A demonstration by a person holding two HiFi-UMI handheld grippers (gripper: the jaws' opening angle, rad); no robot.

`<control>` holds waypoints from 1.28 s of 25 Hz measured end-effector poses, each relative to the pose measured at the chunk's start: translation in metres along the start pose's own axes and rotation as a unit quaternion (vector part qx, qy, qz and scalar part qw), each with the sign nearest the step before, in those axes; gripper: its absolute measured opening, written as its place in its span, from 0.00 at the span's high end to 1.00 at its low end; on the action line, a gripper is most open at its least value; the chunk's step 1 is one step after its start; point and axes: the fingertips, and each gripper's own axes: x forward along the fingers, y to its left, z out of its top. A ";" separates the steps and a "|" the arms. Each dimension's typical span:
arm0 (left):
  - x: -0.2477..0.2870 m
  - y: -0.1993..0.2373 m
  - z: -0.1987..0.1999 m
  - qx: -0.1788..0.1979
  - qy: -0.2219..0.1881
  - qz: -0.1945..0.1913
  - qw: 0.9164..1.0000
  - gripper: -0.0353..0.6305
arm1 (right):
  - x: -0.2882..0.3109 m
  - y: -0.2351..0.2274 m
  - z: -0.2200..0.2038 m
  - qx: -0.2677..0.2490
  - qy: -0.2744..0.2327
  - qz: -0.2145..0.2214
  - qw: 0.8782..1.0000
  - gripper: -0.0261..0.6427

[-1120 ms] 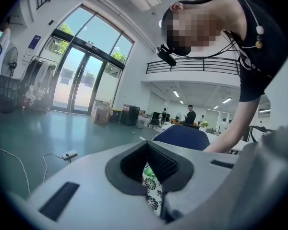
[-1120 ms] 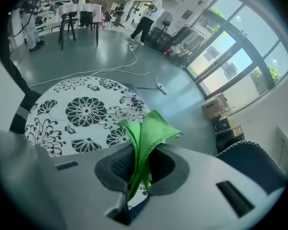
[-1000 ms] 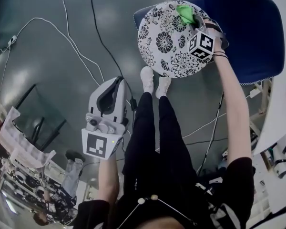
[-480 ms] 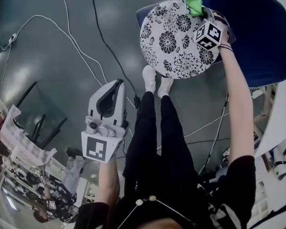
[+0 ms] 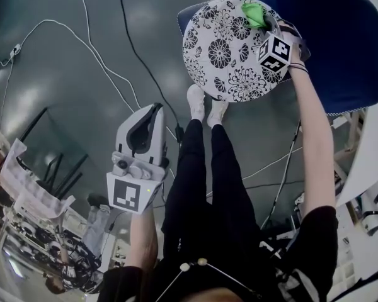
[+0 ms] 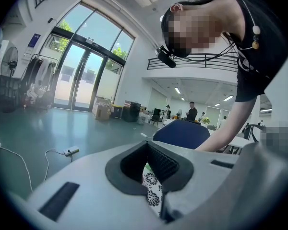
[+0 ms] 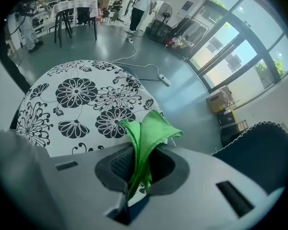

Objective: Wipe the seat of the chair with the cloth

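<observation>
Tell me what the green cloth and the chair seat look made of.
Green cloth: thin, soft fabric, possibly microfibre; it is matt and folds limply. Seat: matt white cover with a black flower print, likely textile, though vinyl can't be ruled out.

A power strip [image 6: 69,152] lies on the grey floor [image 5: 57,99]. Tall glass doors [image 6: 79,78] stand beyond it, with cardboard boxes [image 6: 102,111] near them and a standing fan [image 6: 9,61] off to one side.
</observation>
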 end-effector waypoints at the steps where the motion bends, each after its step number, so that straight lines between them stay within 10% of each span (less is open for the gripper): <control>1: 0.001 0.000 0.001 -0.002 -0.002 0.000 1.000 0.94 | -0.001 0.004 0.001 -0.002 -0.002 0.003 1.000 0.89; 32: -0.004 -0.014 0.006 0.002 -0.017 -0.009 1.000 0.94 | -0.115 0.266 -0.003 -0.043 -0.047 0.165 0.984 0.89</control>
